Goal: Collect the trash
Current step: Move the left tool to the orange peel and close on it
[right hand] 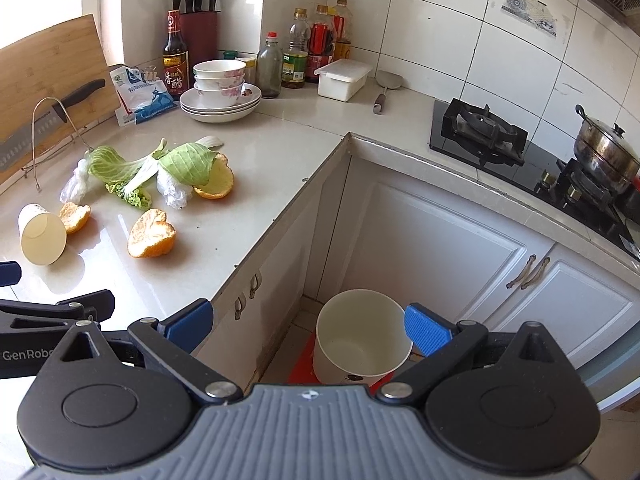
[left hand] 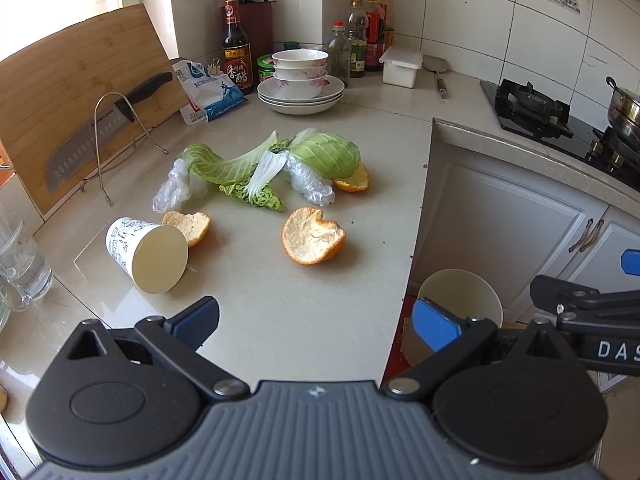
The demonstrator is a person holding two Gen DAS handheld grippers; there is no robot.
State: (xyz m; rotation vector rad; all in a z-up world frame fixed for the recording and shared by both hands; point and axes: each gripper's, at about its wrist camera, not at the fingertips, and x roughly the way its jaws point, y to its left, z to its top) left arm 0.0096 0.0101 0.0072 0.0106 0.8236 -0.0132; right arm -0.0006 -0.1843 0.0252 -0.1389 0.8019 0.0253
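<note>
Trash lies on the pale countertop (left hand: 304, 304): a tipped paper cup (left hand: 146, 254), three orange peels, the nearest (left hand: 312, 240), another by the cup (left hand: 188, 226), the third (left hand: 354, 180) behind the cabbage leaves (left hand: 276, 162), plus crumpled clear plastic (left hand: 174, 190). My left gripper (left hand: 316, 326) hovers open above the counter's front, nothing between its fingers. My right gripper (right hand: 308, 326) stands open over the floor, above an empty white bin (right hand: 362, 340). The right view also shows the cup (right hand: 40, 236), nearest peel (right hand: 152, 234) and leaves (right hand: 160, 168).
A cutting board (left hand: 68, 96) and knife (left hand: 96, 136) lean at left, glasses (left hand: 20, 256) at the left edge. Stacked bowls and plates (left hand: 300, 80), bottles (left hand: 360, 40), a white box (left hand: 402, 66) line the back. Stove (right hand: 480, 132) and pot (right hand: 606, 156) sit right. Cabinet doors (right hand: 440, 248) flank the bin.
</note>
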